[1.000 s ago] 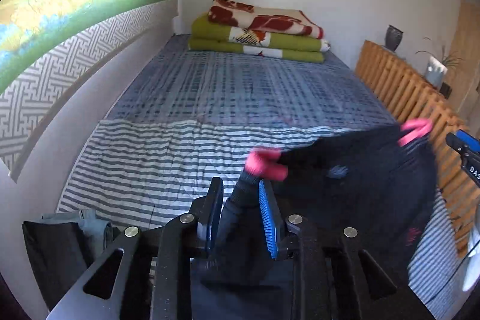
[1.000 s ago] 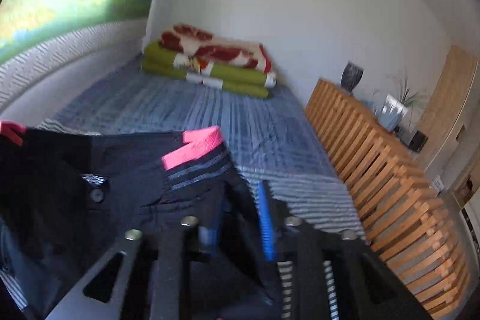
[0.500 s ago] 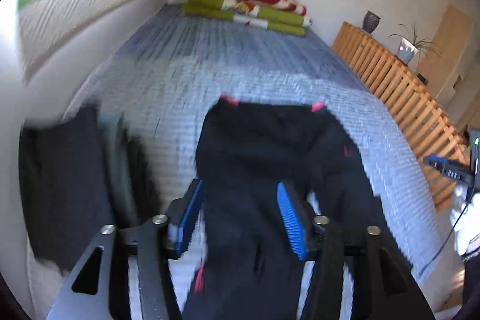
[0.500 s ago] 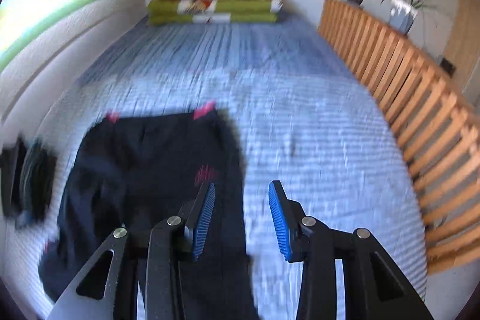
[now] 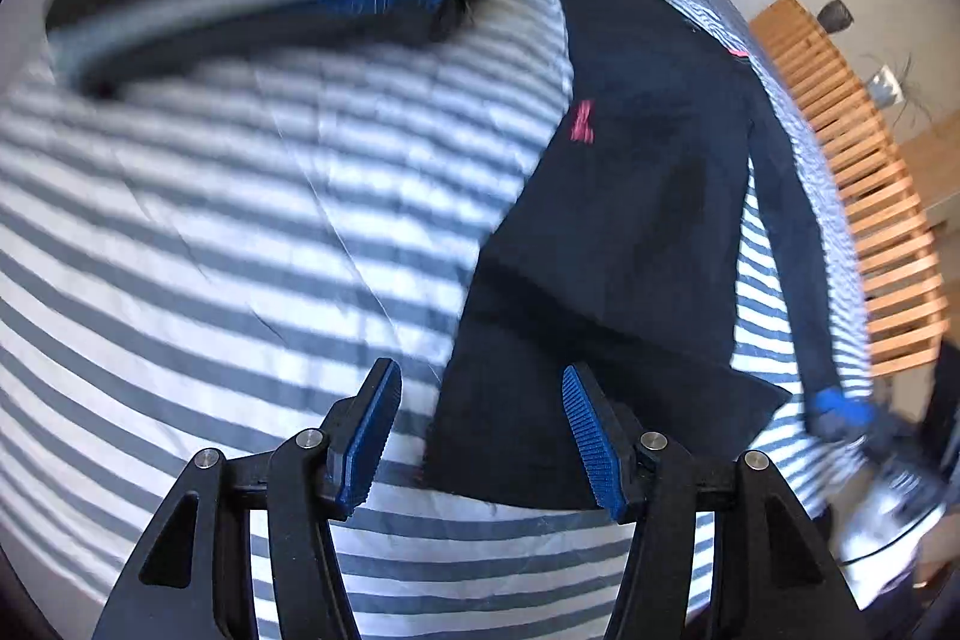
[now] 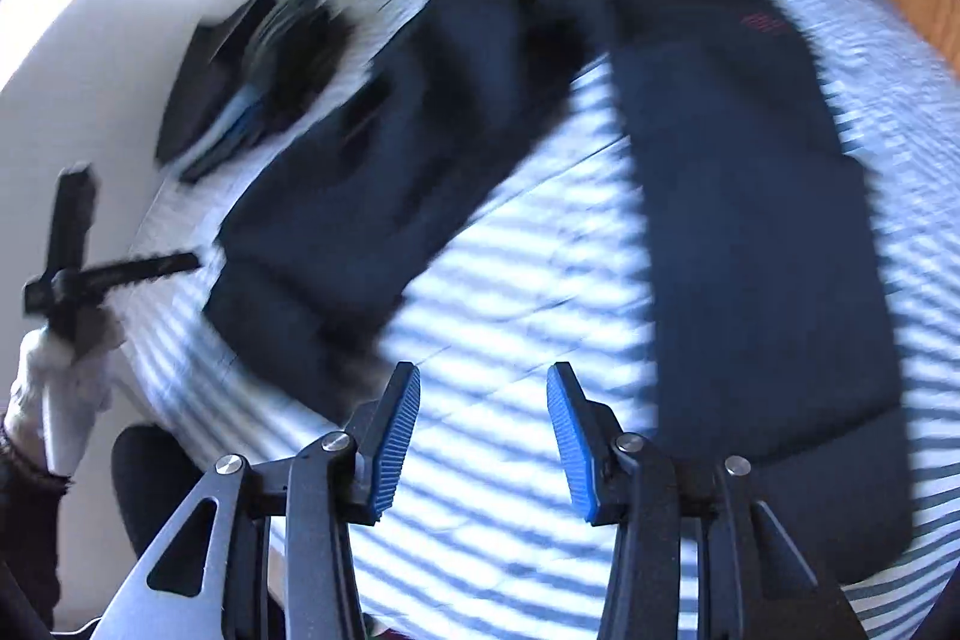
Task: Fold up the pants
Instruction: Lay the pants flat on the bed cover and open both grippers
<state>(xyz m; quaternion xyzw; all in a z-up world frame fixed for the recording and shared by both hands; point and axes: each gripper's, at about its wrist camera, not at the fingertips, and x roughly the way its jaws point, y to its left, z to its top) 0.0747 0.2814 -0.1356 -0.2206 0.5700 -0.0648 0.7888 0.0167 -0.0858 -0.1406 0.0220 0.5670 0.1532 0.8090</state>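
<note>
Since a second ago we have let go of the pants (image 6: 750, 220), which now lie spread flat on the striped sheet (image 5: 240, 220), legs apart. Our left gripper (image 5: 480, 430) hangs wide open and empty over one leg's hem. Our right gripper (image 6: 483, 436), equally open and empty, hovers over sheet between the legs.

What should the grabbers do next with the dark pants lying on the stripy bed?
Probably bring the open left gripper down onto the near hem of the dark pants with pink trim and pinch it. The pants lie spread on the blue-and-white striped sheet with legs apart, and the right gripper is open too, holding nothing, so folding cannot start until a leg is held.
</note>
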